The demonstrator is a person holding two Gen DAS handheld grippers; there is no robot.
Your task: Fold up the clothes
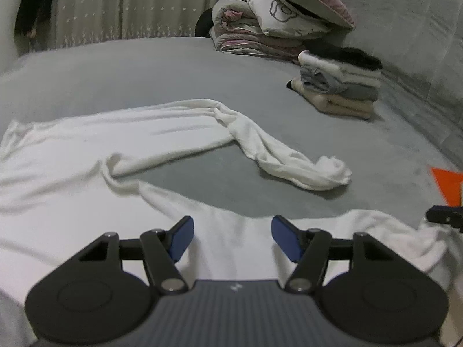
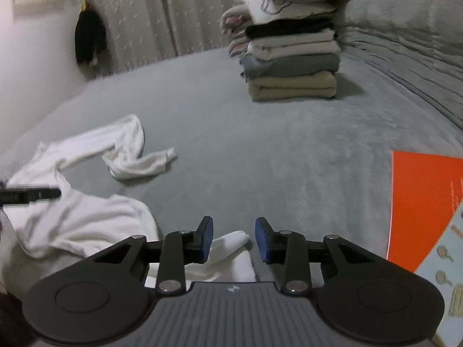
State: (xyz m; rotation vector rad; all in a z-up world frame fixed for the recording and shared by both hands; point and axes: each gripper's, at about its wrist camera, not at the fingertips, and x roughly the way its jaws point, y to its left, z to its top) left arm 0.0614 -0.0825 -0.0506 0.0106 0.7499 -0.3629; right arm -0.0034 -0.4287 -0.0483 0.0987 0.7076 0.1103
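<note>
A grey bed (image 1: 173, 66) is being viewed from both wrists, with a patterned curtain (image 1: 115, 5) hanging behind it. A white top (image 1: 72, 156) is being spread out unfolded across the near side of the bed. One long sleeve (image 1: 277, 150) is being shown trailing away from the body and bending, its cuff crumpled on the bare sheet. In the right wrist view the top (image 2: 86, 219) is lying to the left, and a white end of cloth (image 2: 234, 238) is showing just between and below the right gripper's pads.

The left gripper (image 1: 233, 238) is being held over the top's near edge, its jaws spread wide with nothing between them. The right gripper (image 2: 234, 238) is likewise being held parted and gripping nothing; whether its pads (image 2: 207, 238) are touching the cloth cannot be told.

A stack of folded clothes (image 2: 292, 63) is sitting well apart at the far side of the bed. Bedding and a pillow (image 1: 275, 14) are piled just behind the stack. An orange sheet (image 2: 425, 202) is lying at the right edge. A dark object (image 2: 89, 40) is hanging by the curtain.
</note>
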